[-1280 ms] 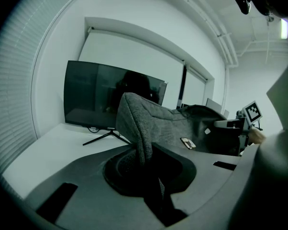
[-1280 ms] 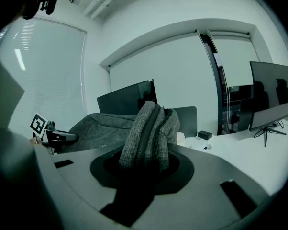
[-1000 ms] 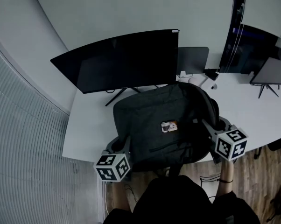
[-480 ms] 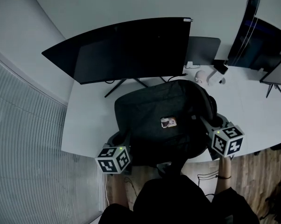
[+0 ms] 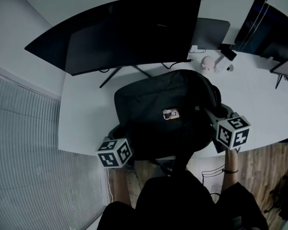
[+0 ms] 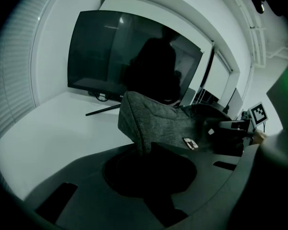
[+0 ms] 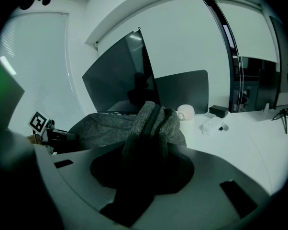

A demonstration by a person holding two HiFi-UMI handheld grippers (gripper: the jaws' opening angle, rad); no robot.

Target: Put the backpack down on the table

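The backpack [image 5: 165,114], dark grey and flat on its back, lies across the near part of the white counter [image 5: 84,123], right in front of the person. Its near end reaches the counter's front edge. Whether its underside is fully down on the surface, no view shows.

Look at the left claw [image 6: 143,148]: it is pinched tight on a fold of grey fabric at the backpack's left near corner, the cloth pulled up into a peak between the jaws. Over on the other side, the right claw [image 7: 146,140] is clamped on a thicker bunch of fabric and strap at the backpack's right edge, its jaws held a little wider by that bundle. Both marker cubes show from the head view, the left cube [image 5: 114,152] at the counter's front edge, the right cube [image 5: 233,132] beside the backpack's right flank.

A small light patch [image 5: 171,113] sits on the backpack's top face, about mid-panel. Behind the backpack stands a wide curved monitor [image 5: 120,32], screen dark, with its thin legs splayed on the counter just beyond the bag. To the right of the monitor rests a small white rounded object [image 5: 207,63], well apart from the backpack. Wooden floor [image 5: 273,176] shows below the counter's right side.
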